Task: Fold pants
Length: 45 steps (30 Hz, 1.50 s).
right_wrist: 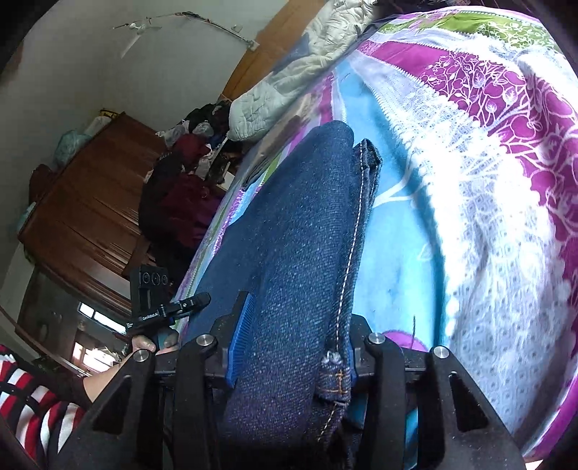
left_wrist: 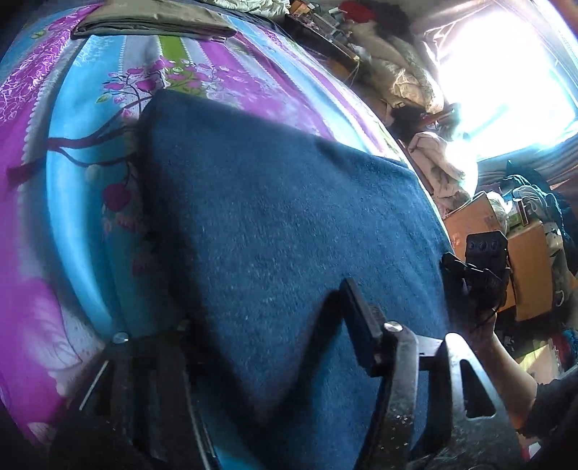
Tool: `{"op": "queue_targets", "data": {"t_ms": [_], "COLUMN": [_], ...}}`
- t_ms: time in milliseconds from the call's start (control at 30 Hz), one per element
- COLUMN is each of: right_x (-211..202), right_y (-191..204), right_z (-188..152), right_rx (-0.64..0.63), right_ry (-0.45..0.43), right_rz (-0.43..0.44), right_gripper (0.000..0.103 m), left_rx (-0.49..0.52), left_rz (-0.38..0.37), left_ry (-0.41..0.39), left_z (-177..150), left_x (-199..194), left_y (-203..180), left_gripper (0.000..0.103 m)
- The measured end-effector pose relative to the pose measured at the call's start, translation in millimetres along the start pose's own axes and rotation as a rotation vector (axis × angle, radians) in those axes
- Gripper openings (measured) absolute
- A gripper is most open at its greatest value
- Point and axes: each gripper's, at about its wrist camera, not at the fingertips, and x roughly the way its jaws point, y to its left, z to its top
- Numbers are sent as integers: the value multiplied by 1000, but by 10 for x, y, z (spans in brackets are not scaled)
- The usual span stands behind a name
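Both grippers, left (left_wrist: 274,347) & right (right_wrist: 292,347), jaws clamped on jeans (right_wrist: 300,235) filling frame centre over bedsheet (right_wrist: 487,180), look mid-fold w/ cloth lifted; next prob. carry edge across, keeping corners level, then release.

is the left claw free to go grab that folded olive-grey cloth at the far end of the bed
Probably not yet: the left claw seems shut on the dark blue denim pants, which lie between it and the folded olive-grey cloth.
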Motion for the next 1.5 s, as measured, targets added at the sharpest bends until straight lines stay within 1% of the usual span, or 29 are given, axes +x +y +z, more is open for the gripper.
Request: {"op": "queue_targets", "data": {"t_ms": [33, 67, 100, 167, 200, 267, 333, 400, 467, 567, 700, 733, 800, 867, 900, 933, 967, 1000, 1033, 1067, 1100, 1133, 1233, 1300, 1333, 1367, 1433, 1467, 1500], "right_x": [17, 64, 97, 75, 29, -43, -52, -29, 50, 338, 1107, 1336, 1844, 2381, 2662, 2907, 3172, 3393, 3382, 3303, 3264, 3206, 2989, 2716, 2585, 2476, 2445, 2522, 2627], "right_y": [-8, 13, 58, 283, 417, 788, 1179, 1531, 1828, 2182, 2453, 2450, 2414, 2234, 2119, 1994, 1810, 1610, 1490, 1447, 1421, 1408, 1425, 1572, 1746, 1941, 2234, 2362, 2452], "right_z": [-24, -28, -18, 22, 37, 18, 4, 36, 126, 347, 702, 767, 879, 941, 946, 910, 887, 844, 818, 808, 798, 779, 720, 617, 552, 483, 434, 432, 460], "right_rx": [16, 16, -4, -70, -103, -178, -256, -315, -360, -390, -373, -357, -340, -289, -284, -282, -251, -192, -138, -115, -101, -95, -87, -123, -180, -242, -318, -351, -382], "right_ry": [-20, -29, -27, -31, -37, -57, -67, -78, -87, -96, -70, -52, -18, 27, 51, 93, 163, 232, 187, 143, 149, 146, 129, 61, 0, -60, -96, -68, -36], "right_rz": [-5, -43, -93, -171, -185, -182, -184, -166, -134, -46, 42, 60, 50, 1, -50, -111, -198, -292, -244, -202, -194, -184, -218, -335, -421, -463, -399, -368, -363], "right_gripper": [48, 41, 39, 33, 31, 30, 29, 29, 29, 29, 29, 29, 29, 29, 31, 33, 37, 46, 46, 46, 46, 46, 50, 56, 56, 51, 50, 48, 40], "left_rx": [-39, -82, -111, -134, -123, -82, -85, -79, -99, -133, -157, -157, -114, -115, -122, -165, -271, -391, -504, -557, -565, -560, -479, -435, -408, -358, -280, -260, -257], "left_rz": [-40, -82, -102, -108, -108, -145, -190, -205, -230, -242, -185, -159, -65, 14, 52, 106, 192, 279, 366, 375, 343, 340, 409, 411, 396, 373, 330, 311, 293], "left_ry": [-1, -10, -20, -31, -43, -78, -102, -141, -194, -274, -339, -352, -388, -407, -394, -354, -299, -251, -211, -235, -282, -328, -348, -345, -341, -345, -362, -364, -360], "left_z": [-25, -34, -12, 42, 64, 86, 99, 95, 121, 249, 549, 611, 774, 920, 962, 990, 985, 915, 792, 650, 547, 423, 191, 102, 124, 100, 178, 145, 191], "left_x": [-40, -65, -70, -89, -124, -291, -413, -608, -881, -1288, -1769, -1852, -2060, -2136, -2087, -1981, -1830, -1677, -1592, -1595, -1637, -1697, -1786, -1818, -1844, -1841, -1853, -1805, -1742], "left_y": [44, 106, 141, 135, 83, -47, -161, -217, -154, 51, 392, 482, 696, 1011, 1189, 1449, 1757, 1988, 2214, 2324, 2343, 2307, 2102, 1937, 1925, 1741, 1526, 1414, 1420], "left_gripper": [37, 29, 23, 18, 17, 17, 16, 16, 16, 16, 16, 16, 17, 18, 23, 25, 32, 30, 29, 29, 30, 30, 29, 29, 29, 31, 36, 42, 47]}}
